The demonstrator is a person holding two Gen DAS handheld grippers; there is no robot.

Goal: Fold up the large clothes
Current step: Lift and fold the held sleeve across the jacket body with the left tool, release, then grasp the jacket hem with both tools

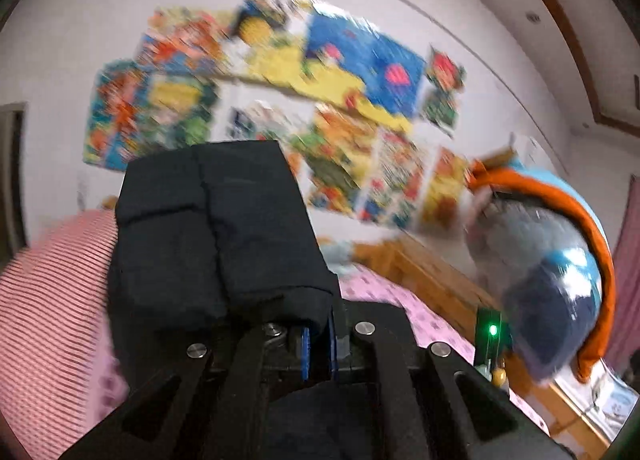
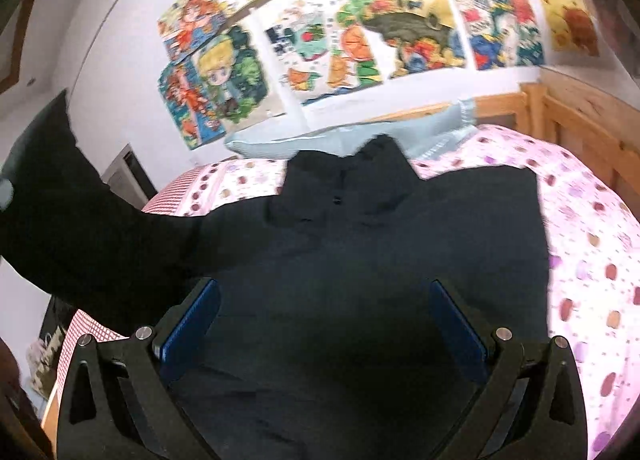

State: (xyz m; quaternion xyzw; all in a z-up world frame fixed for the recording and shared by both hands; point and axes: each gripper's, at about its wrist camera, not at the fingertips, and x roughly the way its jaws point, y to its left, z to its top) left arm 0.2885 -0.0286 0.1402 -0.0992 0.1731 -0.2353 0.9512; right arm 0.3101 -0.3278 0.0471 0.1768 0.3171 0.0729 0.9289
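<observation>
A large black garment (image 2: 400, 244) lies spread on the bed, its collar toward the wall. One sleeve (image 2: 72, 219) is lifted up to the left. My left gripper (image 1: 318, 348) is shut on that black sleeve (image 1: 212, 236), which stands up in front of the camera. My right gripper (image 2: 324, 324) is open and empty, hovering just above the middle of the garment, its blue pads (image 2: 192, 324) on either side.
The bed has a pink dotted sheet (image 2: 588, 244) and a wooden frame (image 2: 568, 115). A light blue pillow (image 2: 280, 139) lies at the head. Colourful posters (image 2: 360, 19) cover the wall. A person's arm in a blue and orange sleeve (image 1: 560, 260) shows in the left wrist view.
</observation>
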